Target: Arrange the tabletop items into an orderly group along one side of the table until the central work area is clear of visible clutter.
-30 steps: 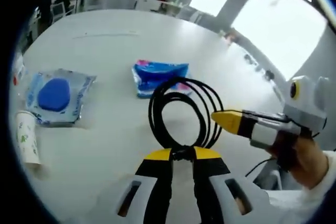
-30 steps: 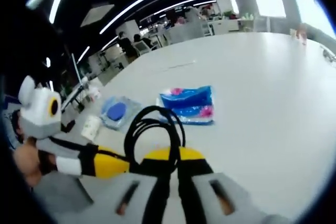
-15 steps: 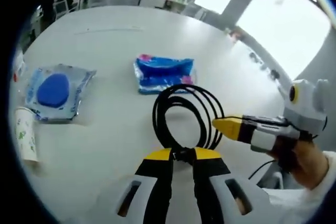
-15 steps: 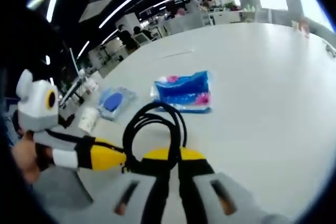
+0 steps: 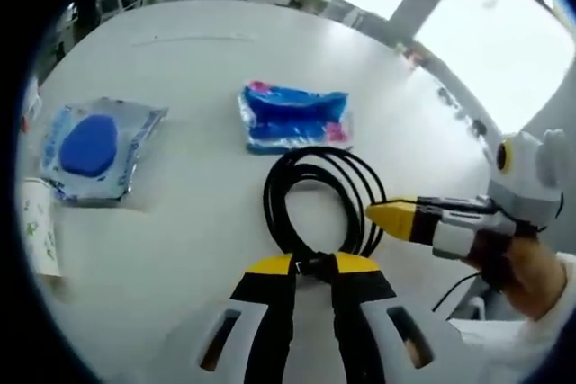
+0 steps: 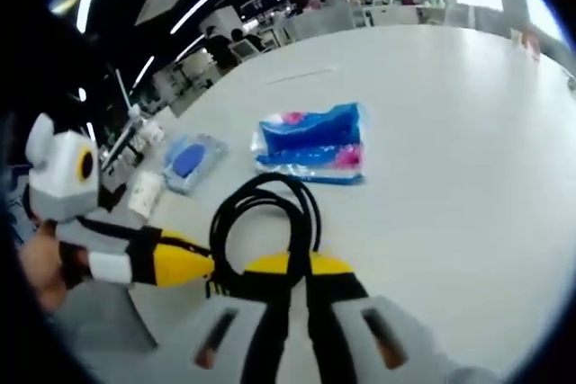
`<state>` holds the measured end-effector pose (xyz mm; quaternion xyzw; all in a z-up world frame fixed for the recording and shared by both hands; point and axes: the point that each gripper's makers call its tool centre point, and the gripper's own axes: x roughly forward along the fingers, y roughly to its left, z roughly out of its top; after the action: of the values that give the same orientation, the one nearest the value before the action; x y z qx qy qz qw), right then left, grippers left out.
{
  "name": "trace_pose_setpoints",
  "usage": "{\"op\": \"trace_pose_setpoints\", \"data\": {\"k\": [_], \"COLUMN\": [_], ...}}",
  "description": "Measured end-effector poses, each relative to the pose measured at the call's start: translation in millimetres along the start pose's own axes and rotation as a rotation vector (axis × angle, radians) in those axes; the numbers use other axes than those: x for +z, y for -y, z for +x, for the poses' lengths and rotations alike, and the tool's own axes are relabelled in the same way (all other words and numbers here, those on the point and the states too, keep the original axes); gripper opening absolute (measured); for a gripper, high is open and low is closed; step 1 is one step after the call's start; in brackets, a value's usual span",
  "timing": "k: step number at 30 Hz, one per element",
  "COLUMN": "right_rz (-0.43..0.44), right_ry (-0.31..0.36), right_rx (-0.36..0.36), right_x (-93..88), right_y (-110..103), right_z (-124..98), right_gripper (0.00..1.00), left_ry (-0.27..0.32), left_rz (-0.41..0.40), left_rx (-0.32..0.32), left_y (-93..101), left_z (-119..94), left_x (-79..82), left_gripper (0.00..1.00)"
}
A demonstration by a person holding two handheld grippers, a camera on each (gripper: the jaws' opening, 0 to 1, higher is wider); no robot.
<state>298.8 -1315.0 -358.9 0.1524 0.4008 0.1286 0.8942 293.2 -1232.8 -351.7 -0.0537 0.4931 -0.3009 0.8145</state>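
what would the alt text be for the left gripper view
The left claw, shut on a black cable coil, holds it over a white table. The right claw touches the coil from the right; beyond lie two blue packets.

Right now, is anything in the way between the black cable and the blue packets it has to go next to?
Nothing visible. Both grippers hold the black cable, and only bare white table lies between it and the blue wipes pack or the blue sponge packet.

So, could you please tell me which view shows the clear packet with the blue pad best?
The left gripper view: the clear packet with the blue pad appears large and unobstructed. In the right gripper view it appears small and distant.
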Motion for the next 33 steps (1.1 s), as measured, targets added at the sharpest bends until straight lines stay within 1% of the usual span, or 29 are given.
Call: {"op": "trace_pose_setpoints", "data": {"k": [7, 10, 14, 21, 30, 33], "right_rz": [0.005, 0.014, 0.000, 0.003, -0.006, -0.035], "right_ry": [-0.021, -0.020, -0.026, -0.032, -0.037, -0.031], "right_rx": [-0.001, 0.001, 0.001, 0.006, 0.004, -0.004], "right_x": [-5.8, -5.7, -5.5, -5.4, -5.3, -4.6], "right_y": [2.7, 2.7, 2.2, 3.3, 3.0, 2.2], "right_z": [5.4, 6.8, 6.1, 6.6, 6.9, 6.2], "right_gripper": [0.02, 0.02, 0.02, 0.02, 0.02, 0.03], "left_ry": [-0.011, -0.014, -0.004, 0.001, 0.012, 0.023], "left_rz": [-0.023, -0.025, -0.033, -0.051, -0.046, -0.024], "left_rx": [0.012, 0.013, 0.011, 0.007, 0.006, 0.010], "left_y": [-5.6, -6.6, -7.6, -7.2, -6.3, -5.9], "left_z": [3.8, 3.9, 6.7, 8.0, 7.7, 7.2], "left_x": [-3.0, -4.3, -4.2, -4.6, -4.4, -4.4], "left_gripper": [0.12, 0.12, 0.13, 0.13, 0.13, 0.13]}}
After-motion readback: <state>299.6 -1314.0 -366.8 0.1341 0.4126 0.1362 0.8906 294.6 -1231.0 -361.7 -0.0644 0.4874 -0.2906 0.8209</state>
